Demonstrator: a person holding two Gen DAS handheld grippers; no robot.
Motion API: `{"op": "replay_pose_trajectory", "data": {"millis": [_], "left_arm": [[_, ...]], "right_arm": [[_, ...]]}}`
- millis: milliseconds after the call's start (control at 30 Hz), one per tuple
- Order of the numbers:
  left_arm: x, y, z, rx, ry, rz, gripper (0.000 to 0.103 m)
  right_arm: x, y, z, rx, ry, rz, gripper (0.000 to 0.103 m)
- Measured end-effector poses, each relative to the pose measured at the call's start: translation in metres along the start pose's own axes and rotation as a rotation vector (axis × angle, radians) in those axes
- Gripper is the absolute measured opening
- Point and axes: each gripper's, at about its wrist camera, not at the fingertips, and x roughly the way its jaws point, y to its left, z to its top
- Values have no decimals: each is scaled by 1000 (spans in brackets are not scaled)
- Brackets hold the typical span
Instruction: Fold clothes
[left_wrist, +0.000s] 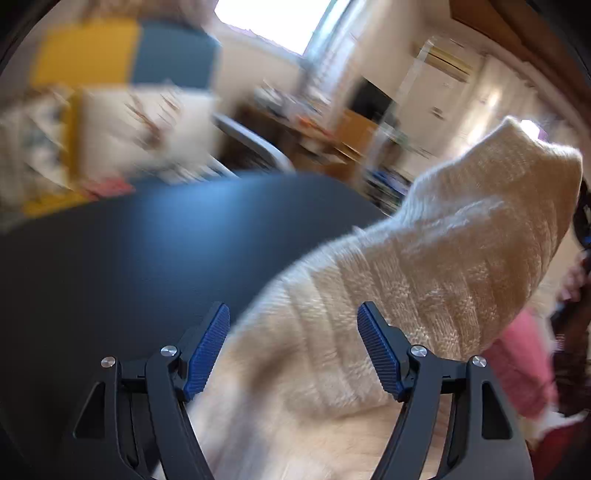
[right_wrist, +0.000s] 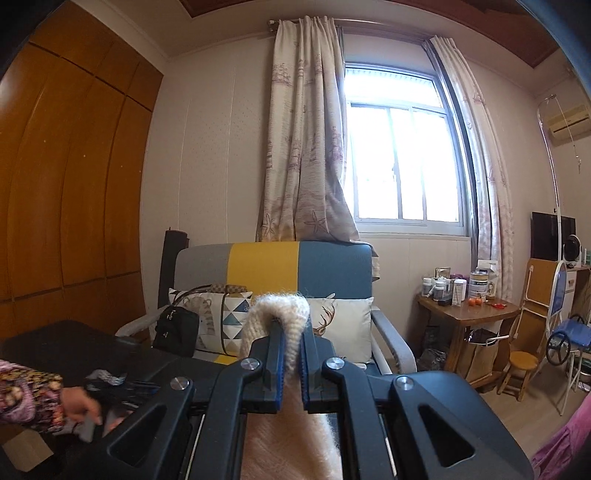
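Sweater (left_wrist: 443, 251), cream knit: 1 item, hanging from right tongs (right_wrist: 291, 363), which are clamped on a top fold; lower part draped toward near right edge of dark worktop (left_wrist: 129, 251). Left tongs (left_wrist: 291, 347): spread wide, gripping nothing, knit between pads untouched; nearer the lower part.

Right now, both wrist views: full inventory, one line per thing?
sweater: 1, cream knit, draped over the table's right side, one end lifted
table: 1, dark, in front
armchair: 1, grey, yellow and blue, under the window
cushions: 2, white printed, on the armchair
handbag: 1, black, on the armchair
side table: 1, brown wood, right of the armchair, holding jars
stool: 1, wood, far right
left gripper: open over the sweater
right gripper: shut on the sweater
hand: 1, patterned sleeve, lower left
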Motion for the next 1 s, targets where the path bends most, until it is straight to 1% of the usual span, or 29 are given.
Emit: {"op": "replay_pose_trajectory", "data": {"millis": [67, 133, 200, 267, 300, 333, 367, 400, 433, 500, 567, 633, 700, 733, 767, 833, 900, 1000], "left_arm": [[35, 13, -1, -67, 110, -95, 75], [60, 19, -5, -94, 200, -83, 75], [65, 11, -16, -67, 205, -89, 75], [70, 2, -26, -40, 210, -94, 73], [73, -3, -31, -26, 212, -96, 54], [74, -12, -37, 7, 233, -64, 19], [75, -21, -43, 40, 253, -33, 14], [68, -28, -45, 57, 222, -35, 13], [61, -35, -47, 74, 192, -37, 7], [46, -50, -51, 108, 130, -40, 6], [21, -55, -47, 76, 34, -74, 6], [-7, -56, -42, 56, -65, -56, 5], [-30, -53, -37, 19, -138, -37, 5], [-44, -56, -38, -7, -178, -39, 5], [-58, -57, -37, -36, -224, -58, 5], [-85, -61, -33, -52, -320, -75, 4], [-115, -68, -31, -62, -426, -88, 0], [-168, -76, -29, -65, -600, -106, 0]], "right_arm": [[-8, -5, -3, 9, -6, -1, 5], [-16, -11, -5, 8, -11, -10, 5], [-20, -16, -6, 9, -12, -25, 5], [-22, -22, -7, 17, -10, -42, 5], [-22, -26, -9, 24, -9, -51, 5], [-22, -30, -10, 35, -7, -58, 5], [-21, -34, -11, 47, -4, -63, 5], [-20, -38, -13, 62, 1, -67, 5], [-18, -40, -15, 75, 5, -70, 5], [-18, -44, -18, 103, 6, -69, 5], [-18, -47, -20, 123, 5, -71, 5], [-20, -49, -19, 134, 2, -72, 5], [-22, -51, -17, 140, -3, -73, 5], [-22, -52, -16, 141, -4, -73, 5], [-23, -53, -15, 146, -6, -73, 5], [-25, -55, -13, 162, -11, -71, 5], [-27, -56, -9, 181, -26, -64, 5], [-29, -52, 4, 181, -52, -42, 5]]}}
